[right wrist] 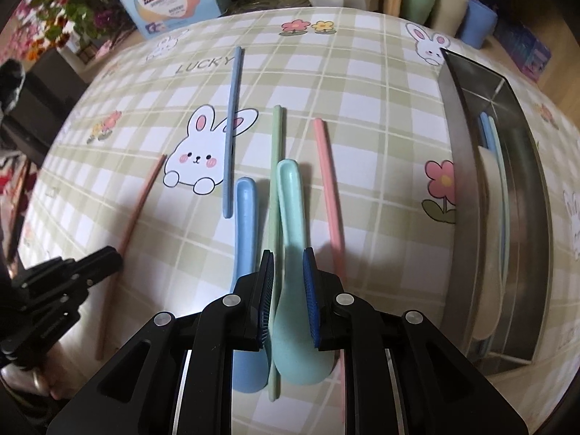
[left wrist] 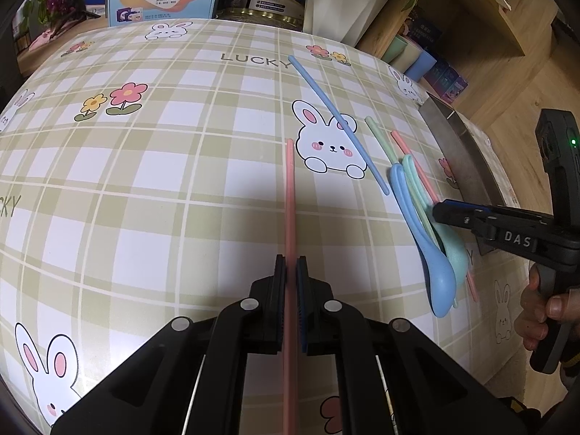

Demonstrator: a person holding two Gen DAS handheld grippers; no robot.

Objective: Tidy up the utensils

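Left tongs (left wrist: 290,264) are angled down at the table (left wrist: 152,188) and clamped tight on a pink chopstick (left wrist: 289,195), pads pinching it from both sides. The stick runs straight away from the camera, its far tip next to the printed rabbit on the checked cloth.

Over on the right, the right tongs (right wrist: 288,257) point steeply down, straddling the neck of the mint green spoon (right wrist: 290,217). The pads sit close on either side of the handle, the left pad against it, but the right one shows a sliver of gap, so I can't say whether the grip is firm. In the left wrist view a hand (left wrist: 540,311) is curled round that tool's black handle at the table's right edge.

The blue spoon (right wrist: 244,217) lies just beside the mint one, bowls near the camera. A green chopstick (right wrist: 275,166) runs between them, partly under the mint spoon. A second pink chopstick (right wrist: 328,188) lies to the right, and a blue chopstick (right wrist: 232,134) crosses the rabbit's ear.

Far right, the metal tray (right wrist: 456,116) holds a cream spoon (right wrist: 487,239) and blue and pale green pieces.
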